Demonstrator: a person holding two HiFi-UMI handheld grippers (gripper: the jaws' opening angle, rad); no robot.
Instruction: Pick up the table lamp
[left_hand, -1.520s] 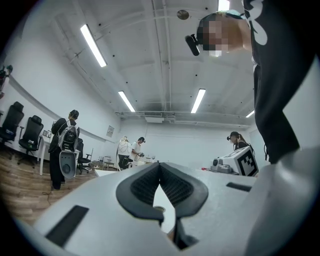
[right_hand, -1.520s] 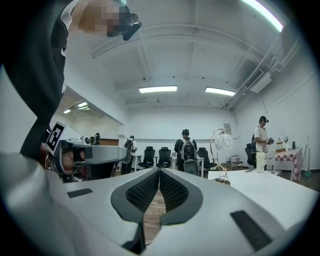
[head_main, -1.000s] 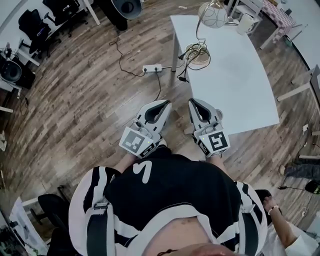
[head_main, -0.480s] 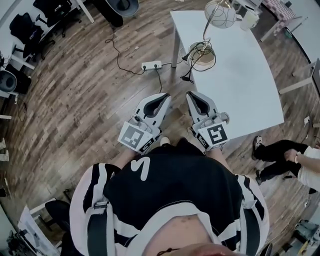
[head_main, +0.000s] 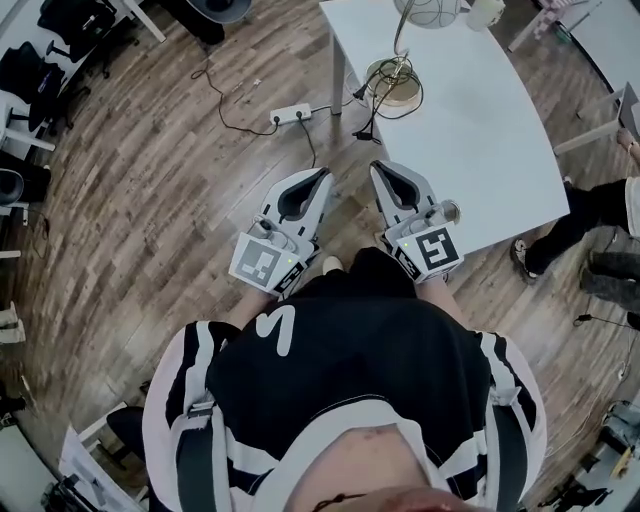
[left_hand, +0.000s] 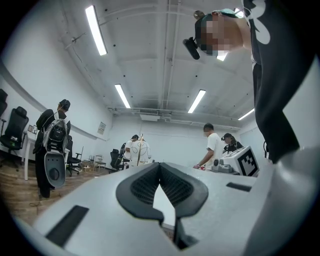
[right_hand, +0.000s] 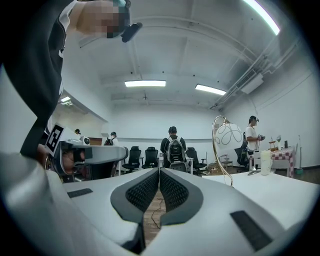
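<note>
**A:** Start at the left of the head view. What's there?

**B:** At ten o'clock there are dark office chairs (head_main: 75, 25), partly cut by the frame edge. A power strip (head_main: 290, 113) lies on the wood floor at about eleven, and its thin cable (head_main: 232, 100) runs off toward the top.

**A:** And the tongs?

**B:** Both are low and centred, in front of the person's chest. The left gripper (head_main: 323, 173) has its jaws pressed together with nothing between them. The right gripper (head_main: 379, 167) sits just beside it at three o'clock, also closed on nothing. Each one's own view shows the pads meeting.

**A:** Where's the table lamp?

**B:** The table lamp (head_main: 392, 84) is at one o'clock from the grippers, well apart from both. It stands near the left edge of the white table (head_main: 490, 150). The round base and thin stem are clear, but the top edge cuts off most of the globe shade. A cord is bunched around the base, and I can't tell how it is wound.

**A:** Further right?

**B:** A pale container (head_main: 485, 12) at the top edge is cropped too much to identify. At three o'clock a person's legs (head_main: 585, 215) reach in, with the body out of frame.
</note>
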